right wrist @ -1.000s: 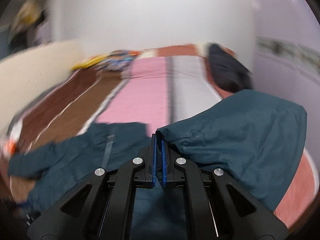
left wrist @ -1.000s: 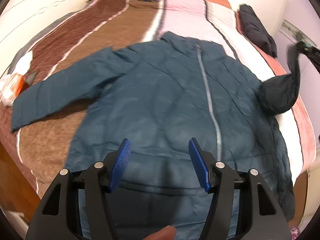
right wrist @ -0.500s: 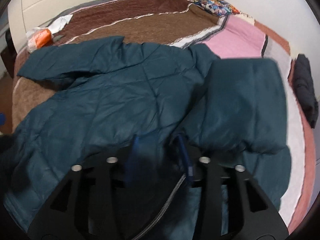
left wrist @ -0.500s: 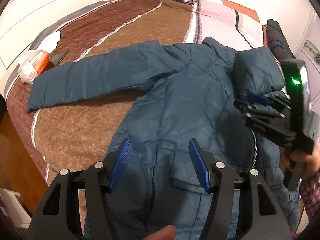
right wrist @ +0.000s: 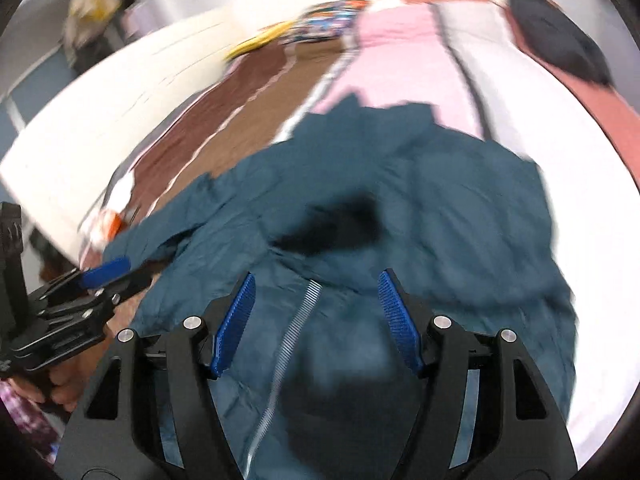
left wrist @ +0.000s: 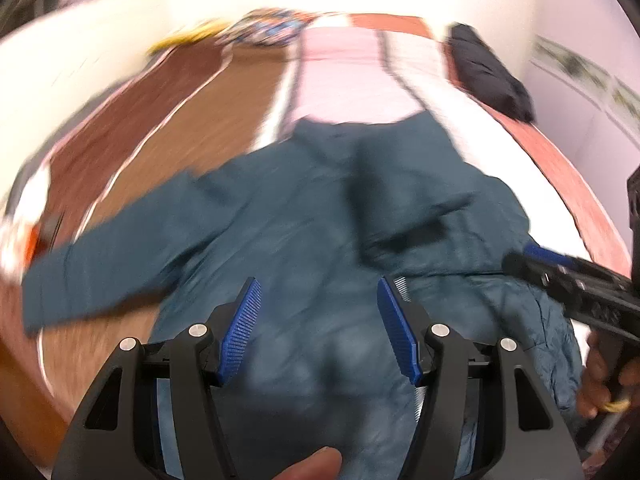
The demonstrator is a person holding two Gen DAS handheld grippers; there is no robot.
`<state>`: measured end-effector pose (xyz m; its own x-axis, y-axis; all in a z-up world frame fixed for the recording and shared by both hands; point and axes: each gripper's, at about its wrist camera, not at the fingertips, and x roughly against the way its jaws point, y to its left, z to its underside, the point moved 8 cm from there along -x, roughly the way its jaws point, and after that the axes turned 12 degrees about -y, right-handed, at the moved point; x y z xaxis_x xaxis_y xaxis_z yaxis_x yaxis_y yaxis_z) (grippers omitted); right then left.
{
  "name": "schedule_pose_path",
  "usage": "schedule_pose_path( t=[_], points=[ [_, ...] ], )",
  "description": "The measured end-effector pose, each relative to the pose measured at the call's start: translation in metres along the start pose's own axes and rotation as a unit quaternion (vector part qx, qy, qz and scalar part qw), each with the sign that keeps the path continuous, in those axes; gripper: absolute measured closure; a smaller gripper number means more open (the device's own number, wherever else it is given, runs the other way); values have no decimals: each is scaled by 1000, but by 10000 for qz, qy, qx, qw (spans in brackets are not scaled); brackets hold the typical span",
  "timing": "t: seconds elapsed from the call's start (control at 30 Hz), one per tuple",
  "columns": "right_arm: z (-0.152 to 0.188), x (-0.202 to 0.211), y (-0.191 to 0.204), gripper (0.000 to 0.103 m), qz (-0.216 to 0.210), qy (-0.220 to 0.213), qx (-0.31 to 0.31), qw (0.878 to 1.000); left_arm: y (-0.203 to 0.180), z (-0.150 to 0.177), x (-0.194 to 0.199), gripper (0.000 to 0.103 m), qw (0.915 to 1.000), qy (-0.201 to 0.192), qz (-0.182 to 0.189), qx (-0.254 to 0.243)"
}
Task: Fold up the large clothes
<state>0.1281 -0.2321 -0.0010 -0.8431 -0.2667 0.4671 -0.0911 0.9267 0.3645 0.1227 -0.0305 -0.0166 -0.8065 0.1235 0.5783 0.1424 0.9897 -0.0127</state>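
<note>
Both tongs are spread wide with nothing between the blue pads. The left gripper (left wrist: 318,328) hangs over the lower body of the dark teal puffer jacket (left wrist: 312,240), and the right gripper (right wrist: 316,320) sits above the jacket's silver zipper (right wrist: 294,332); whether either one touches the fabric I can't tell, it's all pretty blurry.

The jacket lies flat on the striped brown, pink and white bedspread (left wrist: 340,76). One sleeve is folded in over the chest, the other sleeve (left wrist: 112,256) stretches out onto the brown stripe. Beyond the jacket's collar there's plenty of bare bedspread, with a black garment (left wrist: 488,72) well past the jacket by the far edge.

Versus a second ago: the right gripper was clamped on that sleeve up in the air; now the sleeve is laid across the jacket and the gripper has let go.
</note>
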Motion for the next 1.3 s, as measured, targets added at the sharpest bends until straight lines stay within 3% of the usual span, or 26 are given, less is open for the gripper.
schedule_pose_path(
  t=[0.07,0.2,0.37,0.43,0.5,0.57,0.67,0.77,0.87,0.97,1.03,1.17,1.3],
  points=[
    [8,17,-23,39,196,-20,-177,9996,-32,-11,-14,43,9987,-178,102,-476],
    [22,40,-52,39,438,-30,-445,9980,-81,-27,-52,43,9903,-419,-70,-1323],
    [28,49,-70,39,534,-26,-677,9963,-97,-37,-92,43,9857,-369,-484,-1571],
    [30,50,-73,39,533,-46,-713,9960,-80,-44,-100,43,9884,-302,-736,-1292],
    [32,49,-73,39,493,-50,-755,9959,-51,-47,-106,43,9936,-68,-929,-637],
    [36,48,-70,39,440,-36,-750,9962,-10,-45,-106,43,9918,62,-1273,-103],
    [41,41,-61,39,352,62,-678,9971,43,-37,-95,43,9858,155,-1654,255],
    [45,34,-55,39,302,107,-624,9975,54,-35,-76,43,9878,7,-1475,505],
    [43,25,-49,39,230,137,-709,9971,20,-37,-68,43,9966,-79,-811,116],
    [16,11,-43,39,-70,-83,-931,9956,-17,-34,-59,43,9993,-143,-307,-132],
    [-11,-4,-38,47,-260,-251,-1124,9930,-22,-29,-53,43,9997,-141,-190,-69],
    [-47,-56,-32,63,16,-64,-1197,9928,-9,-7,-39,43,9994,-52,-356,2],
    [-56,-103,-10,64,-445,472,-1810,9813,23,10,-24,43,9974,-46,-705,-146]
  ],
)
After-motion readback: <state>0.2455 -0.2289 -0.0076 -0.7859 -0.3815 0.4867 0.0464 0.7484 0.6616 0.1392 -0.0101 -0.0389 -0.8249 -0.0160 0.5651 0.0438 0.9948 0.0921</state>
